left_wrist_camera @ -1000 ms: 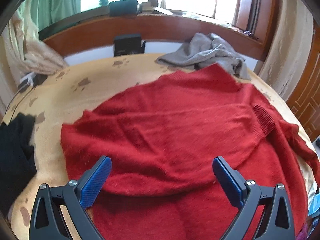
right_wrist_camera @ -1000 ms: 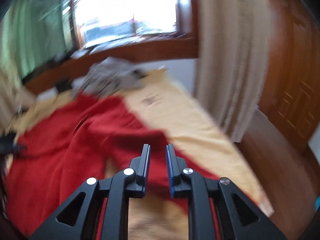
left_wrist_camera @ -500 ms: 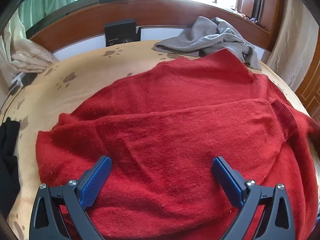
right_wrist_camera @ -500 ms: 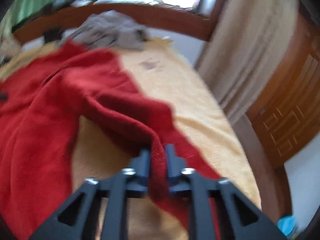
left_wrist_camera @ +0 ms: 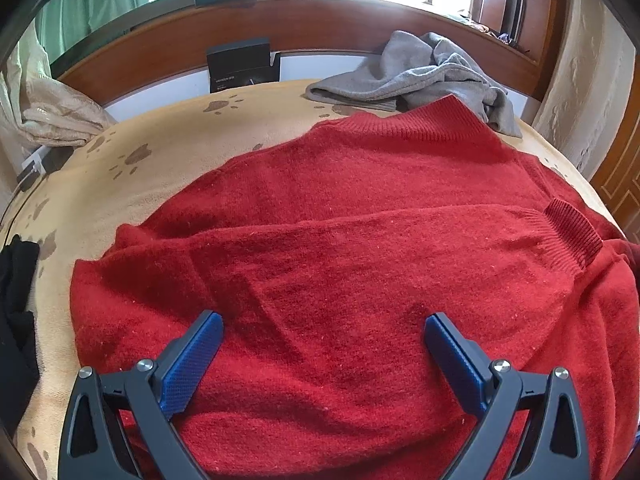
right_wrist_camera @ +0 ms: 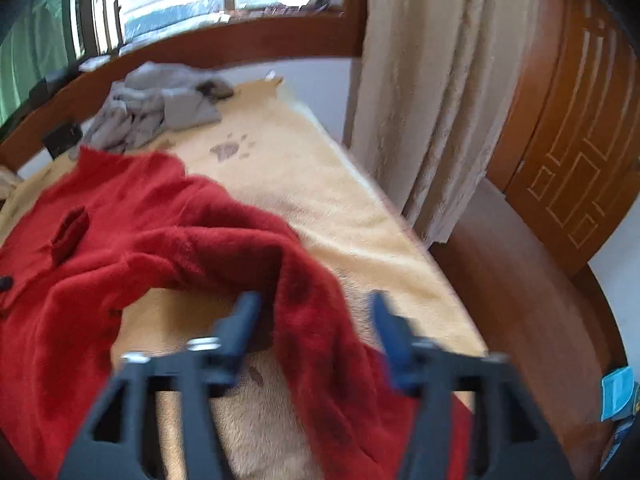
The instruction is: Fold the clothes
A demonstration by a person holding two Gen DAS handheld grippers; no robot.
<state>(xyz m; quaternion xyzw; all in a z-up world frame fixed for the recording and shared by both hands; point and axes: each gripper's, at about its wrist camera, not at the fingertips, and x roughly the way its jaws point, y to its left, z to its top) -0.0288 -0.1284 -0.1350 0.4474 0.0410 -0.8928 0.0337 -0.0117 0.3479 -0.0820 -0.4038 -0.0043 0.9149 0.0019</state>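
Note:
A red knit sweater [left_wrist_camera: 360, 248] lies spread on the bed, one sleeve folded across its body with the ribbed cuff [left_wrist_camera: 572, 236] at the right. My left gripper [left_wrist_camera: 322, 334] hovers open just above the sweater's near part, its blue pads [left_wrist_camera: 192, 356] wide apart and holding nothing. In the right wrist view the sweater [right_wrist_camera: 140, 224] has its other sleeve [right_wrist_camera: 316, 320] trailing toward me over the blanket. My right gripper [right_wrist_camera: 316, 312] is open, its fingers standing either side of that sleeve; the view is blurred.
A yellow paw-print blanket [left_wrist_camera: 168, 148] covers the bed. A crumpled grey garment [left_wrist_camera: 424, 72] lies by the wooden headboard [left_wrist_camera: 328, 28], a black box [left_wrist_camera: 240, 64] beside it. Dark clothing [left_wrist_camera: 16, 292] sits at the left edge. A curtain [right_wrist_camera: 440, 100] and wooden door [right_wrist_camera: 576, 152] flank the right side.
My right gripper was shut on the red sleeve half a second ago and has now opened, leaving the sleeve lying between its fingers. My left gripper has drifted forward over the sweater, still open.

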